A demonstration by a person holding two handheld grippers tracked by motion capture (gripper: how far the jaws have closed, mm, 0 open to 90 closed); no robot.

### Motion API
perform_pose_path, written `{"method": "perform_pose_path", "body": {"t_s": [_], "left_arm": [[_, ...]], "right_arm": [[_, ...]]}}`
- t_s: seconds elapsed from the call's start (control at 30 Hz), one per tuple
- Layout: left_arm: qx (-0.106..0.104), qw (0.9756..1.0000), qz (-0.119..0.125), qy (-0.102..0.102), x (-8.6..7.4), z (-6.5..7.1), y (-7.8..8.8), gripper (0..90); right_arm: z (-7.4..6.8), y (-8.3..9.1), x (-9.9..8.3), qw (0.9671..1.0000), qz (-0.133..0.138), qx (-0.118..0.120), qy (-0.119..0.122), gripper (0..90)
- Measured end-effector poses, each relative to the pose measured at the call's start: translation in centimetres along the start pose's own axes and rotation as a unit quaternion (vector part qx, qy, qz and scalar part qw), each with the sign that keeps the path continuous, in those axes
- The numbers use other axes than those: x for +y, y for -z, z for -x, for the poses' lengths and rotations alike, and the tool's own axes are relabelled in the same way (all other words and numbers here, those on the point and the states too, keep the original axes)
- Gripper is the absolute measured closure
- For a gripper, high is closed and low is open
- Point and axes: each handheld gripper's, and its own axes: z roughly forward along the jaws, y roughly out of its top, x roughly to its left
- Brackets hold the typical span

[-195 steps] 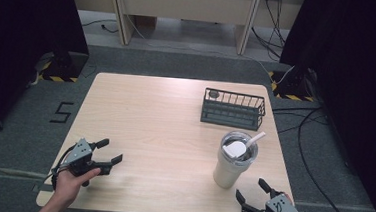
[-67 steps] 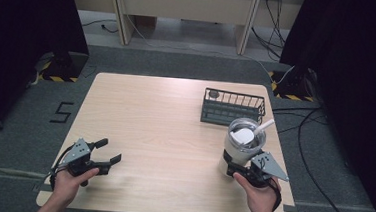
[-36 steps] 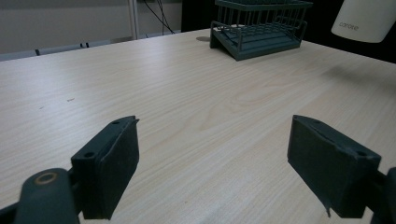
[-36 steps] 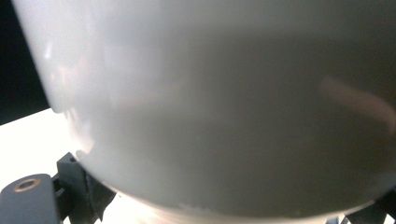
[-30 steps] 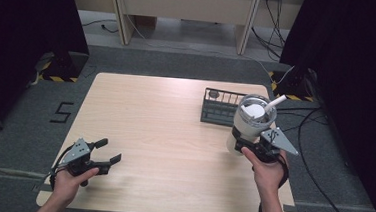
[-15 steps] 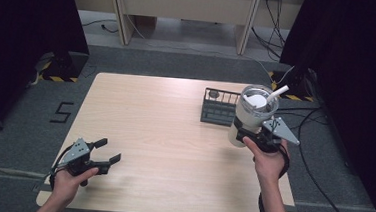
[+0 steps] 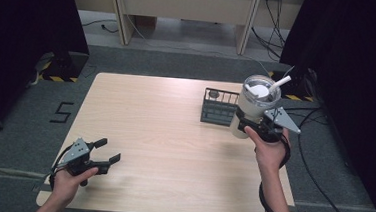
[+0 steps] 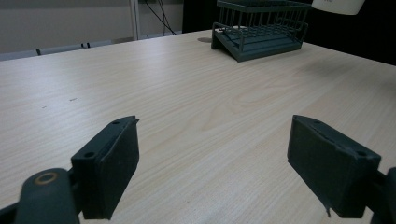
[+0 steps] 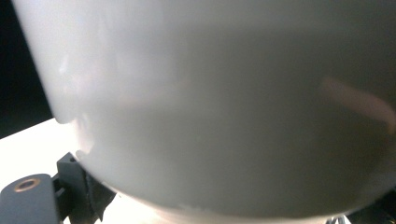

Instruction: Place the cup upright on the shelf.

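Looking from left to right in the high view, we are resting the left gripper [image 7: 103, 156] low over the table [image 7: 164, 134] near its front left corner, our left hand [image 7: 68, 180] wrapped round its handle and the forearm coming in from the bottom edge. Its own camera is showing what the high view cannot: the two black jaws are standing wide apart with nothing between them but bare wood, and the rack [image 8: 261, 28] is sitting far off across the table. Further right, we are holding the cup [image 7: 253, 108] upright in the air in the right gripper [image 7: 247, 125], just beside the rack [image 7: 219, 107] on its right, a straw [image 7: 279, 84] poking from the lid. Our right hand [image 7: 269, 152] is reaching forward, arm stretched out. In the right gripper view, the cup's pale wall [image 9: 224, 102] is pressing close between the jaws, which are clamped on its lower body.
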Motion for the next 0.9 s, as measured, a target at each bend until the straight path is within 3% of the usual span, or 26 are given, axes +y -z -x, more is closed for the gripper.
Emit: {"method": "perform_pose_path", "body": {"t_s": [0.9], "left_arm": [[0.0, 1.0, 0.002, 0.001, 0.0, -0.1, 0.1, 16.2]], "right_arm": [[1.0, -3.6, 2.3, 0.9998, -0.002, -0.019, 0.01, 10.8]]}}
